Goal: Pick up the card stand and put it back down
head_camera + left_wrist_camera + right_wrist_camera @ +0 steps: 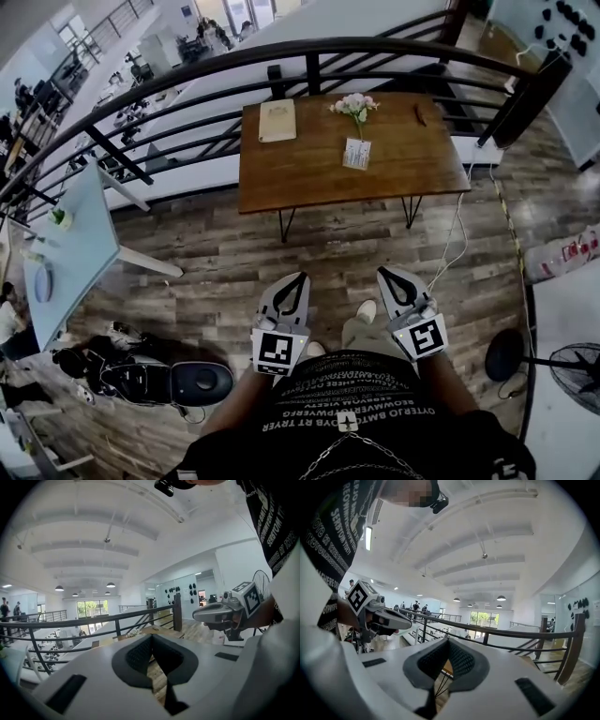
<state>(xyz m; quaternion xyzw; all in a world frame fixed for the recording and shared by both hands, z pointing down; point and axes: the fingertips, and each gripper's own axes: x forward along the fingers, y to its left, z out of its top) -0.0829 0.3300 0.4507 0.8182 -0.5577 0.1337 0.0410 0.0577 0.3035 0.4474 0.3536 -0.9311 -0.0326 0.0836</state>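
Observation:
The card stand point(356, 154), a small white upright card, stands on the brown wooden table point(300, 178) just in front of a vase of pale flowers point(354, 105). Both grippers are held close to the person's body, well short of the table and apart from the stand. The left gripper point(298, 279) points toward the table with its jaws together and nothing between them. The right gripper point(385, 274) beside it is likewise shut and empty. In the left gripper view the left gripper point(151, 638) has its pads meeting; the right gripper view shows the same for the right gripper point(447, 641).
A tan notebook point(277, 120) and a small dark object point(421, 115) also lie on the table. A black curved railing point(187, 70) runs behind it. A pale blue table point(70, 248) stands left, a fan point(572, 366) right, black equipment point(159, 380) lower left, and a cable point(457, 239) hangs down.

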